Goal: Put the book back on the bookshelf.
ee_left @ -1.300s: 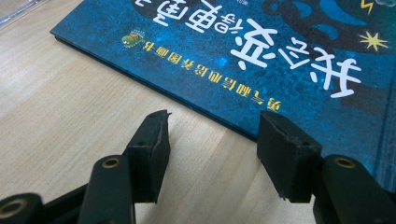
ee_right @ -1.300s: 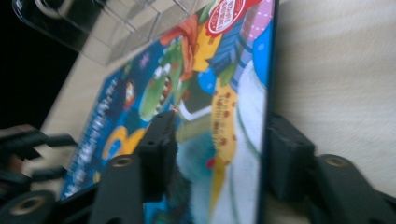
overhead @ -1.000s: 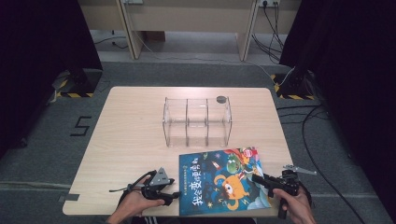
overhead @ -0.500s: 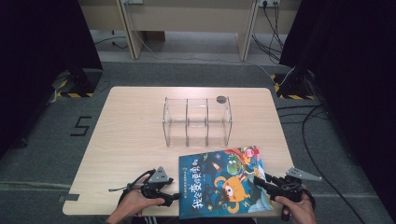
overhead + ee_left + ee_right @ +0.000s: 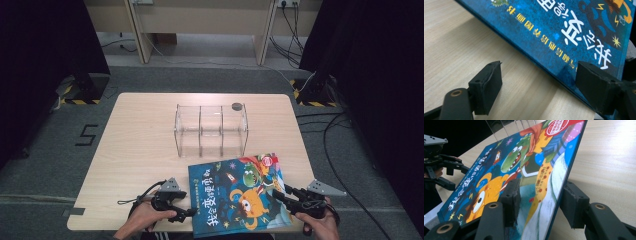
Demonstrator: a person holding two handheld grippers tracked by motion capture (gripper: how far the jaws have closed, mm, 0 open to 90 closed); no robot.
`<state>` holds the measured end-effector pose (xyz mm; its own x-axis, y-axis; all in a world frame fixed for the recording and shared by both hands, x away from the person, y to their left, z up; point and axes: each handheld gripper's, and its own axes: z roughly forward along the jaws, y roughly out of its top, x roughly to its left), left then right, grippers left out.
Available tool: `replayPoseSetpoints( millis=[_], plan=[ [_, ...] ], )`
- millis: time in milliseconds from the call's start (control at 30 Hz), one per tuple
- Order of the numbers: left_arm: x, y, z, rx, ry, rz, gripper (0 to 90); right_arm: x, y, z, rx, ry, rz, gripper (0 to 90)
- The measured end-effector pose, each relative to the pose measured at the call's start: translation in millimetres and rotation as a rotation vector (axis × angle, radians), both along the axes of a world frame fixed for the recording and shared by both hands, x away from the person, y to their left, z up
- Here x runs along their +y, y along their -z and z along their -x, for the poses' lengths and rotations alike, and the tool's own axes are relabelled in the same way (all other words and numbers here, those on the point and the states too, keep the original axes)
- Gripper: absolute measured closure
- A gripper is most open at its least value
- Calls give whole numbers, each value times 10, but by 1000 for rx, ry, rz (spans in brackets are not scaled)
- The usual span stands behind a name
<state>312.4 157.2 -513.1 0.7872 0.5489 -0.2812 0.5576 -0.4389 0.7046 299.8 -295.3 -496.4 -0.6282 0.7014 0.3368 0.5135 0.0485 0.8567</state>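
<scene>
A picture book (image 5: 240,195) with a blue cartoon cover lies at the table's front edge, its right side tilted up off the wood. My right gripper (image 5: 281,192) is shut on the book's right edge. In the right gripper view (image 5: 540,202) one pad sits on the cover and the other under the edge. My left gripper (image 5: 189,204) is at the book's left edge, and its jaws have just been opening. In the left gripper view (image 5: 539,82) the book (image 5: 564,25) edge passes between the spread pads, and neither presses on it.
A clear acrylic rack (image 5: 211,129) with three compartments stands mid-table behind the book, with a small dark round thing (image 5: 236,106) on its back right corner. Bare wooden table (image 5: 140,150) lies to the left. Cables run over the floor on the right.
The left gripper's jaws have spread apart at the book's left edge. The right gripper has shifted slightly with the book's right edge still in it.
</scene>
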Motion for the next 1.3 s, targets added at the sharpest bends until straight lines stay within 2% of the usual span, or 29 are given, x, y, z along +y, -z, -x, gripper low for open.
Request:
replayPoseSetpoints(
  millis=[100,300,467,567,633,767,800,867,933,967,1000,1033,1067,1167,1300],
  plan=[
    [-46,4,7,-1,21,10,244,12,24,-6,5,-3,1,523],
    [-55,-13,-15,16,39,48,316,35,5,-6,-25,-9,24,521],
    [-67,-71,4,-18,64,81,371,40,27,-17,-15,-9,61,518],
    [-54,-69,-4,1,56,93,385,48,19,-22,-17,-10,61,518],
    [-25,-79,-29,25,46,125,434,44,39,-32,4,-5,55,517],
    [-10,-91,-34,24,47,126,445,47,41,-35,4,-6,52,516],
    [-3,-100,-34,25,45,136,450,47,44,-39,3,-6,53,516],
    [28,-130,-41,23,40,174,502,43,58,-43,27,-1,48,512],
    [46,-172,-34,1,37,202,514,41,62,-47,28,0,48,511],
    [57,-202,-30,-28,34,209,526,44,56,-50,19,2,41,511],
    [57,-202,-30,-28,34,209,539,44,56,-50,19,2,41,511],
    [78,-218,-31,-26,24,235,552,52,35,-46,6,5,43,512],
    [85,-220,-31,-18,22,242,565,51,34,-48,0,2,42,512],
    [96,-216,-30,-1,16,257,579,49,40,-55,4,1,39,511],
    [106,-229,-31,3,19,276,599,46,36,-55,7,1,37,510]
  ],
)
